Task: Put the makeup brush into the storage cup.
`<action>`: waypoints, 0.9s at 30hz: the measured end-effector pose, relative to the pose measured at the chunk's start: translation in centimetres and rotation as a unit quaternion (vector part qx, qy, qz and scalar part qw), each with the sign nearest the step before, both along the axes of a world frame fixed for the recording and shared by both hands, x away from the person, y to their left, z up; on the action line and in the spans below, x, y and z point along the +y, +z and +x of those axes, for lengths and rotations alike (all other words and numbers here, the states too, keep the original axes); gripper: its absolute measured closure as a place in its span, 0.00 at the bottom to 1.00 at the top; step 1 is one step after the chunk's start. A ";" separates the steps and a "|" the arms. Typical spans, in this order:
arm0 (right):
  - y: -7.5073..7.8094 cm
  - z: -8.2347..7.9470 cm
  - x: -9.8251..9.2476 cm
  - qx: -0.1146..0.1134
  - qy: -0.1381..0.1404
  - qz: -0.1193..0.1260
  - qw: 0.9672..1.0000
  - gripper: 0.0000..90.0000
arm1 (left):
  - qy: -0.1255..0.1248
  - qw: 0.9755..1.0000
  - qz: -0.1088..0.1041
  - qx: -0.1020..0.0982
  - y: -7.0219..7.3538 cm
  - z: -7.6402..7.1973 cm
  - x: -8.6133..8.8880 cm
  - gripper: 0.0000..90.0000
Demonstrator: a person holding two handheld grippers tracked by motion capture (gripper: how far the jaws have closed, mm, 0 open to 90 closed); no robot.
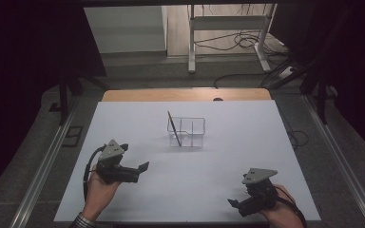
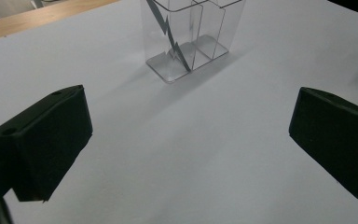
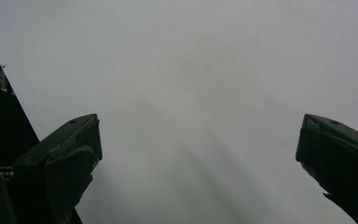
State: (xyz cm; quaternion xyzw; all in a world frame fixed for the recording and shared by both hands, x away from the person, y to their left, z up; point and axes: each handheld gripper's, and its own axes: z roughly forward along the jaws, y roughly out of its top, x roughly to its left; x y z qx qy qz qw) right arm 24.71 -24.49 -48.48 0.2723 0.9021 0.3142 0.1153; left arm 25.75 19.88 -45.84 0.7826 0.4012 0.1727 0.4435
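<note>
Nearest the person, the right gripper (image 1: pixel 240 208) sits low at the near right corner of the white table (image 1: pixel 138 199), close to the near edge, held by a hand (image 1: pixel 281 213). In the right gripper view its 2 jaws stand wide apart with bare white tabletop between them and nothing in their hold. A dark strip at the left of that view is where the table ends.

The left gripper (image 1: pixel 142 168) is a little farther in, on the near left part of the table, held from below by the person's left hand (image 1: pixel 100 187). In the left gripper view its gripper (image 2: pixel 186 140) has its 2 jaws spread wide, and they grasp nothing.

Beyond the left gripper, ahead and toward the table's middle, stands the clear plastic organizer (image 1: pixel 192 131), well apart from both grippers. It has several compartments, and a thin dark pen (image 1: pixel 173 128) leans tilted in its left compartment, its top sticking out above the rim. In the left gripper view the clear plastic organizer (image 2: pixel 214 32) lies straight ahead between the jaws, with the pen (image 2: pixel 173 46) slanting inside it.

Open white surface surrounds the organizer on all sides. A wooden strip (image 1: pixel 185 94) runs along the far edge, and past it lies the floor with cables (image 1: pixel 240 40) and a metal stand (image 1: pixel 228 23).
</note>
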 end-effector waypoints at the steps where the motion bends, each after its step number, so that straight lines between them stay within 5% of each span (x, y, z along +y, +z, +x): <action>1: 0.0 0.0 0.0 0.000 -0.001 0.000 1.000 0.00 | 0.002 1.000 0.000 0.000 0.0 -0.1 0.0 0.00; 27: 0.2 0.0 -0.3 -0.005 -0.008 0.008 1.000 0.00 | 0.016 1.000 0.005 -0.005 -0.4 -2.4 1.5 0.00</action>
